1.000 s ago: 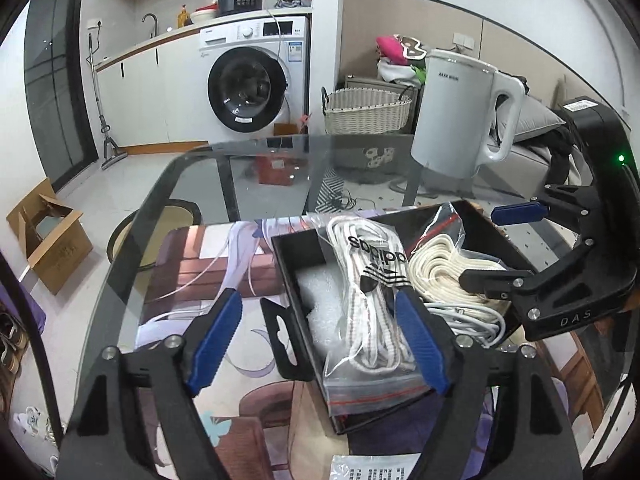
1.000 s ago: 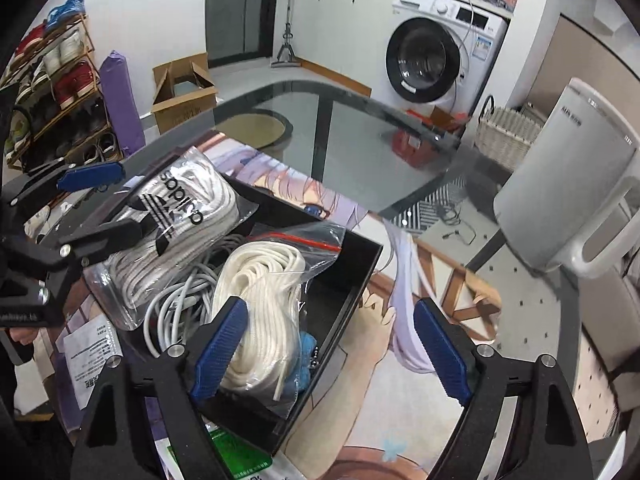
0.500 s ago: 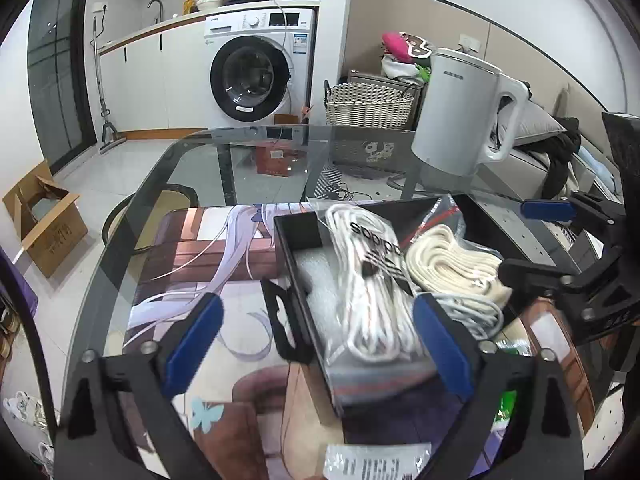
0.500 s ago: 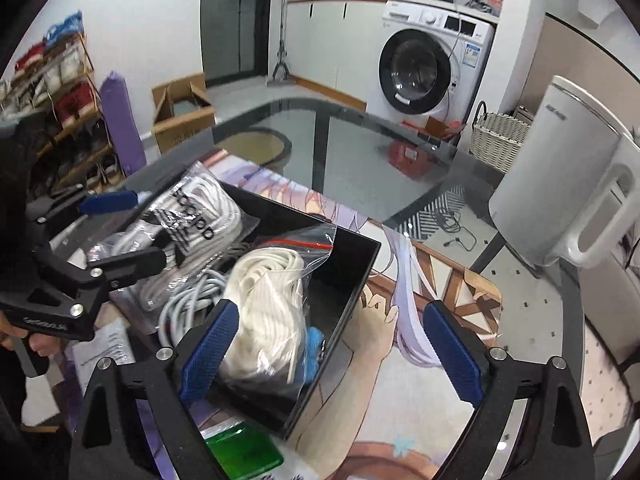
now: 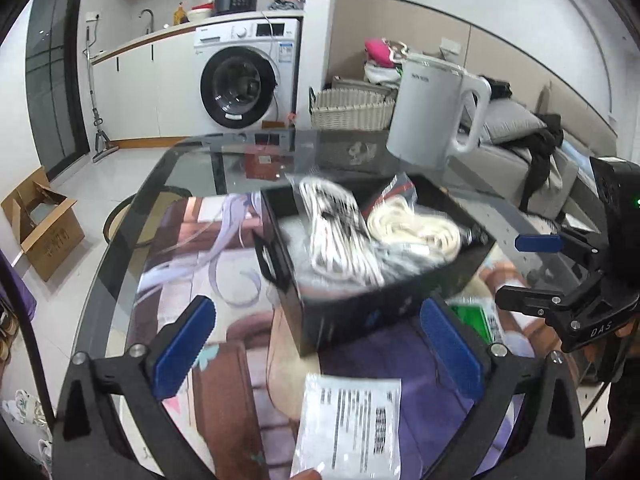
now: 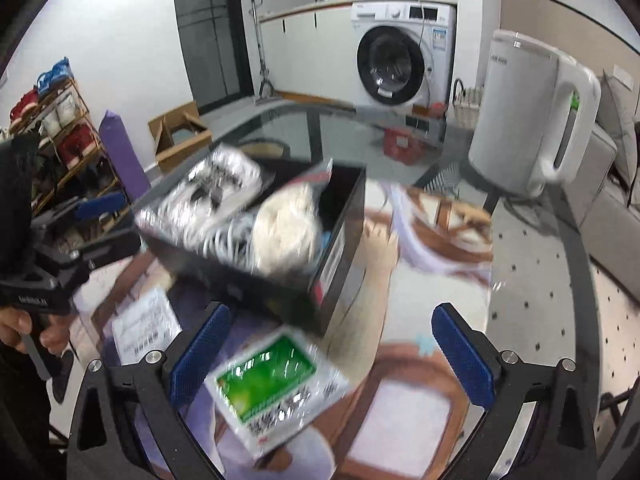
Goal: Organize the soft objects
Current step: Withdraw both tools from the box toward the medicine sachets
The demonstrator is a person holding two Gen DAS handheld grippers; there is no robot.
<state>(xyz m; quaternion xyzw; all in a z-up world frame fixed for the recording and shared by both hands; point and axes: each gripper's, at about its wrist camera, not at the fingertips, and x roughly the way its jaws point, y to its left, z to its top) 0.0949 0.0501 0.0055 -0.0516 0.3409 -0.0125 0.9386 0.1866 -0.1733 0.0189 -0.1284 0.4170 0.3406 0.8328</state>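
Left claw and right claw gape wide, holding nothing.

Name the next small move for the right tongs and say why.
Probably lower the right tongs onto the green-labelled packet and close. Both tongs are open and empty, the packet lies on the mat just outside the black box, and it sits right between the blue fingers.
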